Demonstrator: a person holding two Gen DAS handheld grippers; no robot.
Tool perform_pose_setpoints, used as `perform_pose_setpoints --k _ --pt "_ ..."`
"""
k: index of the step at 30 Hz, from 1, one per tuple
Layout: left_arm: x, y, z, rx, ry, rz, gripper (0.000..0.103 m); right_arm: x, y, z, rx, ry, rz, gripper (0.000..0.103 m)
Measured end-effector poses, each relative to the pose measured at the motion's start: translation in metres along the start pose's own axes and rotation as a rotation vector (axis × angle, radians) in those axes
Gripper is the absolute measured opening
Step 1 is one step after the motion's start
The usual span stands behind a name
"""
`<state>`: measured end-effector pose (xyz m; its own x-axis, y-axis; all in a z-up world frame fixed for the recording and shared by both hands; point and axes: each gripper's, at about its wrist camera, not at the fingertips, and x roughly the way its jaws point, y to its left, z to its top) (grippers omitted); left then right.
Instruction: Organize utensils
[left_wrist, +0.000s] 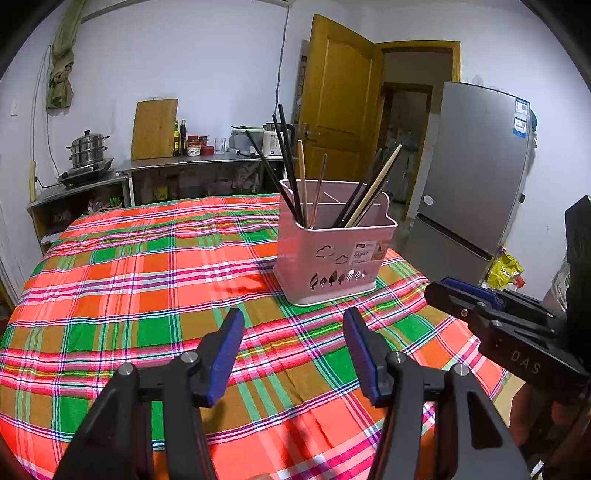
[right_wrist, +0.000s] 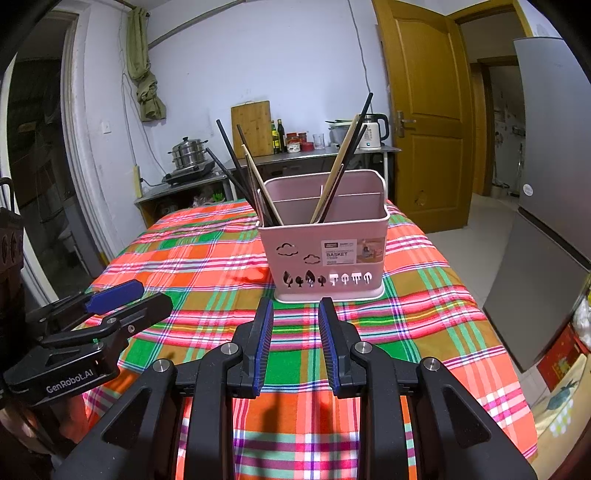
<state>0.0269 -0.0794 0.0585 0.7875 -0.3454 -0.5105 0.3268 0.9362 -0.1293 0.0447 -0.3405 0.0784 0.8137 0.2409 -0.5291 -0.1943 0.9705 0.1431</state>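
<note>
Seemingly near done: every chopstick (right_wrist: 334, 173) visible stood in the pink basket (right_wrist: 325, 254), none lay on the plaid cloth (right_wrist: 207, 258).
Both the left gripper (left_wrist: 293, 332) and the right gripper (right_wrist: 295, 321) hung released and empty before the smooth, cut-out plastic basket; slim dark and pale sticks leaned across its divided compartments.

Pale lilac walls (left_wrist: 207, 55), yellow wooden door (left_wrist: 338, 107) standing open, grey fridge (left_wrist: 476, 177) beside the doorway, steel counter (left_wrist: 184, 162) along the far wall, cutting board (left_wrist: 154, 128) leaning upright, steamer pot (left_wrist: 88, 147) on a stove, light tiled floor (right_wrist: 476, 236)
</note>
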Motion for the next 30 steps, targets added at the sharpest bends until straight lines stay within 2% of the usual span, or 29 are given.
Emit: perform_pose_setpoints --k 30 --pt "-0.0004 -0.0015 -0.0035 0.010 0.013 0.018 0.058 0.0038 -0.0017 -0.0042 -0.005 0.007 0.006 0.026"
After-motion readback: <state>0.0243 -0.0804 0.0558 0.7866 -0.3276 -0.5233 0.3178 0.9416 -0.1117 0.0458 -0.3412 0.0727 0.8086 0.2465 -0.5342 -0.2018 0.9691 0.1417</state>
